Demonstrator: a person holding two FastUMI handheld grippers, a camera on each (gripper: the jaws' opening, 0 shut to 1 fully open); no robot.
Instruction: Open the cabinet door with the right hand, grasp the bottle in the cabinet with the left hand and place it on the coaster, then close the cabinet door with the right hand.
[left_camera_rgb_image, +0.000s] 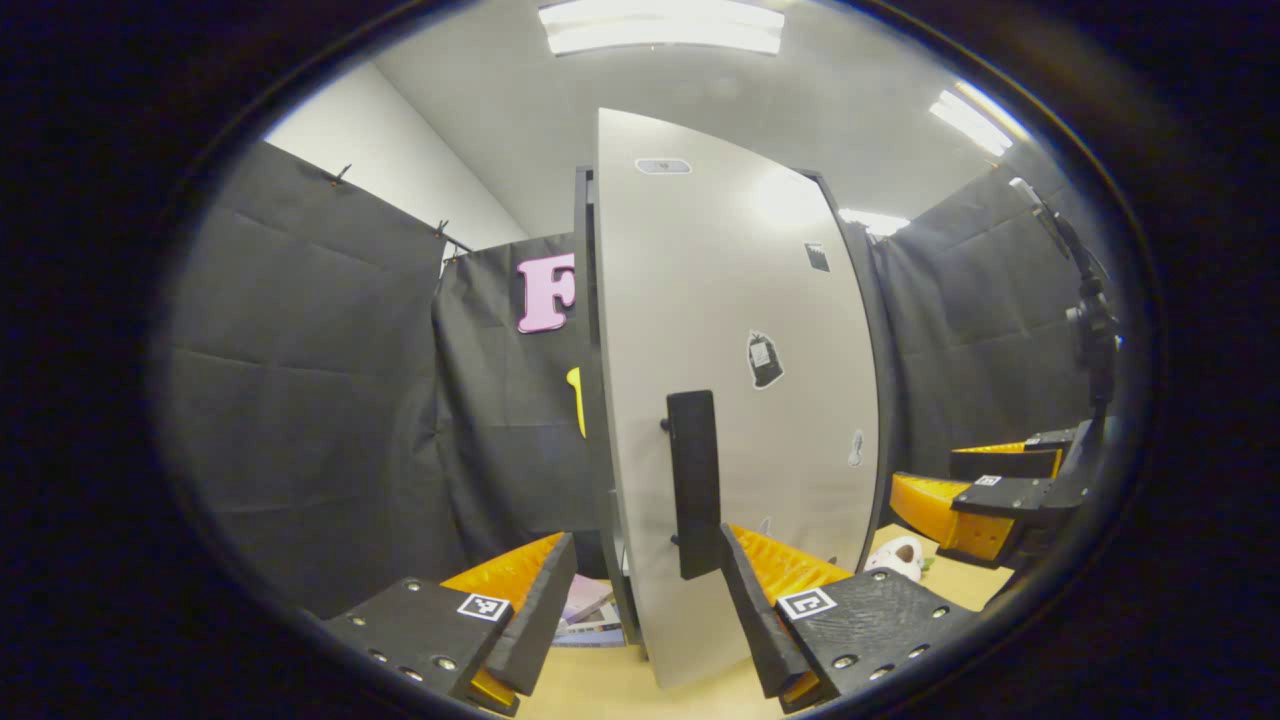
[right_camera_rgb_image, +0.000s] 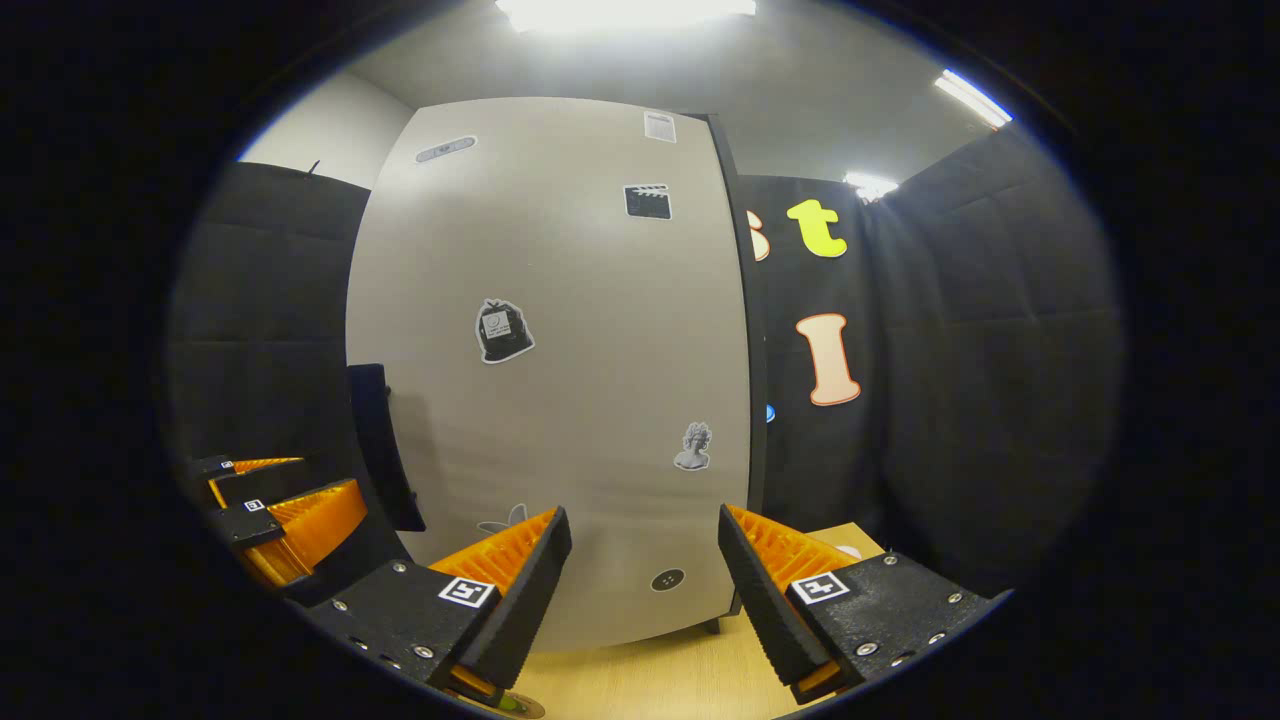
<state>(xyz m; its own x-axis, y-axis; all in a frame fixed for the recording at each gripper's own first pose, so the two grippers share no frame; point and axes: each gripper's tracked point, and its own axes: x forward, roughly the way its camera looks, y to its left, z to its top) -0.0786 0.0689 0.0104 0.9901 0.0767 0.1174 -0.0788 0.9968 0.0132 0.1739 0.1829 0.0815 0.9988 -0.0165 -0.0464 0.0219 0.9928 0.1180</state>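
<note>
Before the cabinet door (left_camera_rgb_image: 740, 330), standing slightly ajar on the table (right_camera_rgb_image: 640, 680), the left gripper (left_camera_rgb_image: 648, 590) gapes wide and empty beside the door's handle (left_camera_rgb_image: 693, 480). Stickers (right_camera_rgb_image: 504, 330) dot the door. The right gripper (right_camera_rgb_image: 645, 570) faces it, spread and empty. The bottle is hidden.

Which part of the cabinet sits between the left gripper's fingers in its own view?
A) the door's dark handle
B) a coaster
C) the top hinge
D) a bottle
A. In the left gripper view the dark handle on the cabinet door stands in the gap of the open left gripper, though no finger visibly presses on it.
</note>
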